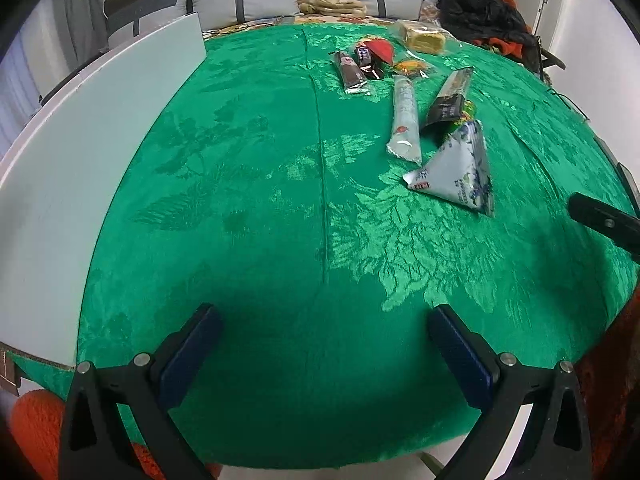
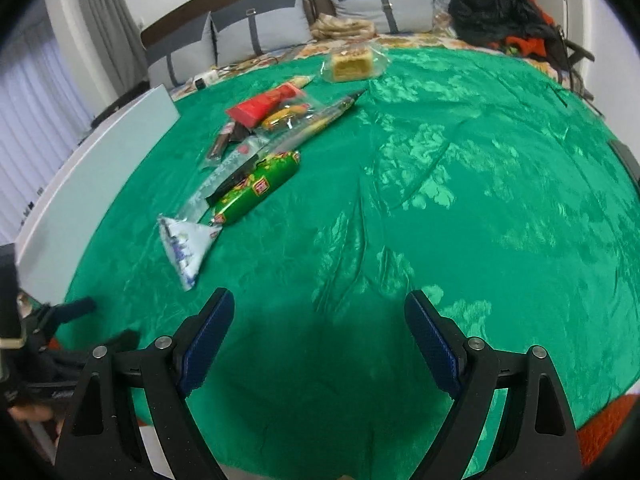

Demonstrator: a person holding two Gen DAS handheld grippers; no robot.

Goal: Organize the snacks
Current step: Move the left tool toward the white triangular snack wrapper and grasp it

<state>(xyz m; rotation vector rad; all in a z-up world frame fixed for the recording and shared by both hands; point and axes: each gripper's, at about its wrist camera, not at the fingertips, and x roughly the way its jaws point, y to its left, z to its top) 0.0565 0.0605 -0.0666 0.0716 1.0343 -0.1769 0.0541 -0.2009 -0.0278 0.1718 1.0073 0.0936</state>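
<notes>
Both the left claw (image 1: 324,344) and the right claw (image 2: 320,336) hang spread and empty at the bottom of their frames over the green tabletop (image 1: 260,200). Snacks (image 1: 404,120) lie scattered upper right in the left view, upper left in the right view, including a triangular silver packet (image 1: 456,172).

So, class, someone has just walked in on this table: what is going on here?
A person holds two grippers above a green tablecloth. The left gripper and right gripper are both open and hold nothing. The snacks lie untouched in a loose cluster further back: a triangular white packet, a long white packet, a green packet and a yellow cake. No sorting is visible yet.
</notes>
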